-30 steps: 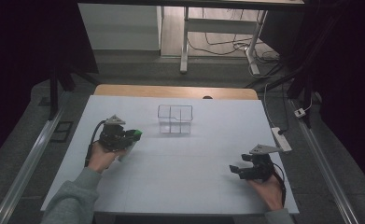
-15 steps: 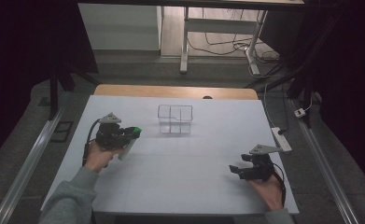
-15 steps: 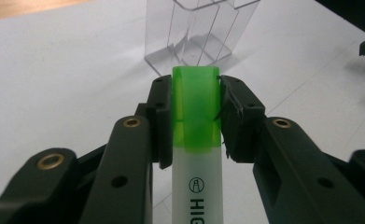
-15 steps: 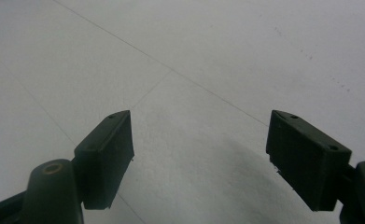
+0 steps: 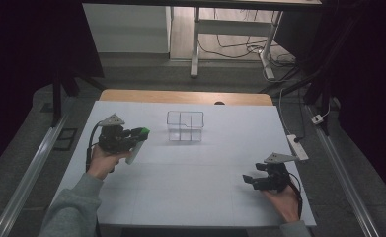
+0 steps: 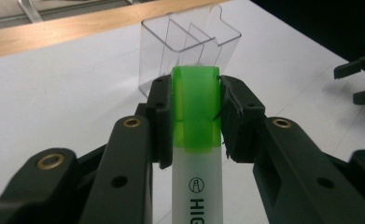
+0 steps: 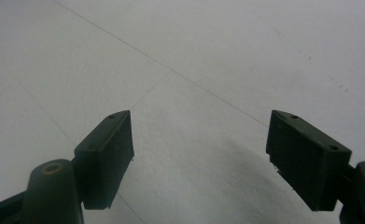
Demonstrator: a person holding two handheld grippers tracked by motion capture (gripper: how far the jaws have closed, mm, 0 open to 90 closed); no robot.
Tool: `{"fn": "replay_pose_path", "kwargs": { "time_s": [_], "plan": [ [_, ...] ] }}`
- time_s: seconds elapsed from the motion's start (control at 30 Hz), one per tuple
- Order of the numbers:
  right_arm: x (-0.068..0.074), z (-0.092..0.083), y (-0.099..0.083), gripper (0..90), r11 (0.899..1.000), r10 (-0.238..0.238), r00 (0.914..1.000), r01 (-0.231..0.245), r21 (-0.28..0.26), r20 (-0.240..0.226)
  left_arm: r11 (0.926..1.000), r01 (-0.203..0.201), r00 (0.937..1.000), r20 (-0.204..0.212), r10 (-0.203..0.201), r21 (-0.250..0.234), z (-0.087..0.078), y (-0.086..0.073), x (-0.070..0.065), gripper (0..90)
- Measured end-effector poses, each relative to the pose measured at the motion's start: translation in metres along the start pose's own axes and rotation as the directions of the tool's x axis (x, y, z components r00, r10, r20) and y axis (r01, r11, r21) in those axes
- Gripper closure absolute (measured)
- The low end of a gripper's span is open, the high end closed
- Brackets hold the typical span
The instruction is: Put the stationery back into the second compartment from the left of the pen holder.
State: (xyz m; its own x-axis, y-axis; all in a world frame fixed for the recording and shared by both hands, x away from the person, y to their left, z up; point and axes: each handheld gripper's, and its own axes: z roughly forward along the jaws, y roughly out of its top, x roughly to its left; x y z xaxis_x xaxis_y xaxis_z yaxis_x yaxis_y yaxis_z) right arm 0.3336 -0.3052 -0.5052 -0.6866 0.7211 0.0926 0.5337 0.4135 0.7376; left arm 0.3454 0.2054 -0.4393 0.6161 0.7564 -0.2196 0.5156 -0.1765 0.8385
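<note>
My left gripper (image 5: 137,134) (image 6: 195,119) is shut on a highlighter (image 5: 135,148) (image 6: 196,154) with a white barrel and a green cap, held above the left part of the white table (image 5: 195,173). Its green cap points toward a clear plastic organizer (image 5: 185,126) (image 6: 189,49) with several compartments, which stands a short way ahead at the table's middle rear. My right gripper (image 5: 248,180) (image 7: 208,154) rests low near the front right of the table, open, with bare white surface between its jaws.
A wooden strip (image 5: 185,97) runs along the table's far edge. A white power strip (image 5: 297,146) lies at the right edge. Metal rails (image 5: 32,168) flank the table. The right gripper's open jaws show at the right edge of the left gripper view.
My left gripper with the highlighter has drifted slightly left and toward the near side. The right gripper has stayed in place.
</note>
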Motion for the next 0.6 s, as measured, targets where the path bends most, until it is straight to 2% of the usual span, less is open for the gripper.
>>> {"fn": "replay_pose_path", "kwargs": {
  "time_s": [0.4,0.6],
  "plan": [
    [-0.001,-0.001,0.000,22.3,1.000,-0.002,1.0000,0.002,0.002,0.005,0.9989,-0.013,0.9998,0.013,0.013,-0.046,0.001,0.020,-0.004,66.5],
    [-0.001,-0.001,0.000,22.3,1.000,-0.002,1.0000,0.003,-0.011,0.010,0.9985,-0.014,0.9998,0.013,0.014,-0.054,0.009,0.027,-0.004,66.4]
  ]
}}
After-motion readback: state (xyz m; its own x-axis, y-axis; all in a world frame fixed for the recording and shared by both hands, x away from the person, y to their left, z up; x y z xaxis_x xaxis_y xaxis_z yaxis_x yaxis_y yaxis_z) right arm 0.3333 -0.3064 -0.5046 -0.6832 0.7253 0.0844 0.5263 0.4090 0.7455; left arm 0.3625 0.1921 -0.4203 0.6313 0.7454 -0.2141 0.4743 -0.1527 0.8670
